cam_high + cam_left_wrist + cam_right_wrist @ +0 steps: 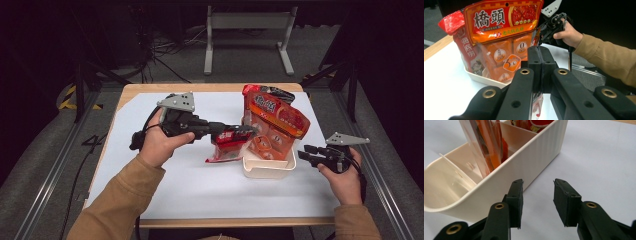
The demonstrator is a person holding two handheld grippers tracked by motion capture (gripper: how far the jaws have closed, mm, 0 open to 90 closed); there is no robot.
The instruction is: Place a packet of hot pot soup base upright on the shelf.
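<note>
Your left gripper clamps the red plastic snack packet beside the cream divided tray — right gripper parted, empty.

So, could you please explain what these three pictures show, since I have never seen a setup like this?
A person holds a hand-operated clamp, called a gripper, in each hand. The high view looks down on the table from above. The other two pictures come from cameras riding on the grippers, looking along their black jaws. On the table stands a cream divided bin with an orange snack bag upright in it and a red packet behind. The left gripper is shut on a small red pouch, held beside the bin. The right gripper is open beside the bin, holding nothing.
</note>
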